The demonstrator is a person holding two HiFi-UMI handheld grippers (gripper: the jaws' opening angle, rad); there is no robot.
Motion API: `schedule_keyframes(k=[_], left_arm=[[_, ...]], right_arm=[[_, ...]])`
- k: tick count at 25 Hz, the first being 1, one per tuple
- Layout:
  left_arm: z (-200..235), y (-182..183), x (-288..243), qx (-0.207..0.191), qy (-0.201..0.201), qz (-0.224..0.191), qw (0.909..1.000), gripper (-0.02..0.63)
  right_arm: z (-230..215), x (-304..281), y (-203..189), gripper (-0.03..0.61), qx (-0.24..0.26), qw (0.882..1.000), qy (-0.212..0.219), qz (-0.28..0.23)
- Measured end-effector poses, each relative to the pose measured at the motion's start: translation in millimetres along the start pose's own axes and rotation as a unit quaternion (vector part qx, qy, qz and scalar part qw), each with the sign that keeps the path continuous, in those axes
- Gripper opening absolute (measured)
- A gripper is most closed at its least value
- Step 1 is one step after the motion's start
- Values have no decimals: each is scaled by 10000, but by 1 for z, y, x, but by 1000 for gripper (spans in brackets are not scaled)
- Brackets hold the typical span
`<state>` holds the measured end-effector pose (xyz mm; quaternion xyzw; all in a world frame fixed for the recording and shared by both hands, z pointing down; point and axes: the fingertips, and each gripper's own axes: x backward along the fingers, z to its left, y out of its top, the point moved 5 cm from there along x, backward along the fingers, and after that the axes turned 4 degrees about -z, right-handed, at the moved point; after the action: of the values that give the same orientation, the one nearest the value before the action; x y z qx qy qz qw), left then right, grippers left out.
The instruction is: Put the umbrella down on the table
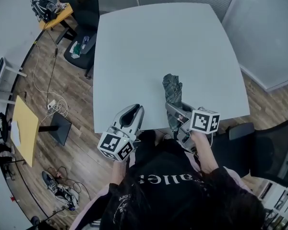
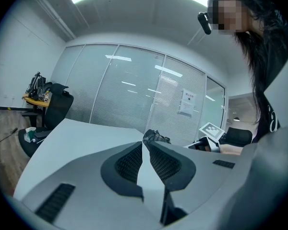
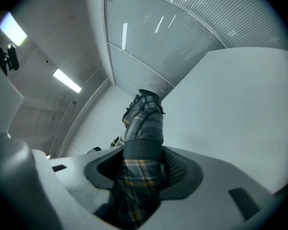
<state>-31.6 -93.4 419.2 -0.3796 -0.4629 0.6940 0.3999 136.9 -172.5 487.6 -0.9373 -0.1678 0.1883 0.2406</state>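
Observation:
A folded plaid umbrella (image 1: 172,86) pokes forward over the near edge of the pale grey table (image 1: 149,47). My right gripper (image 1: 174,110) is shut on its lower part. In the right gripper view the dark plaid cloth (image 3: 144,119) fills the space between the pads and sticks out ahead of the right gripper (image 3: 144,164). My left gripper (image 1: 136,110) hovers at the table's near edge, to the left of the umbrella and apart from it. Its tips meet with nothing between them (image 2: 144,147). The umbrella's tip (image 2: 156,137) shows just beyond them.
A black office chair (image 1: 84,13) stands at the table's far left beside a yellow desk (image 1: 60,14). Another black chair (image 1: 273,147) is at my right. Cables (image 1: 50,104) lie on the wooden floor to the left. Glass partitions (image 2: 134,90) close the room.

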Motion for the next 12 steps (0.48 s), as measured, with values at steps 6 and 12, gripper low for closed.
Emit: schedule_keyframes(k=[6,12], left_arm=[[30,4,0,19,41,-31,10000,66],[62,20,-7,20,-51,-79,10000,66]], right_arm=[[-3,-32,6,225,152,9997,-100,145],[-8,-72,19,225,322,9985,-311,329]])
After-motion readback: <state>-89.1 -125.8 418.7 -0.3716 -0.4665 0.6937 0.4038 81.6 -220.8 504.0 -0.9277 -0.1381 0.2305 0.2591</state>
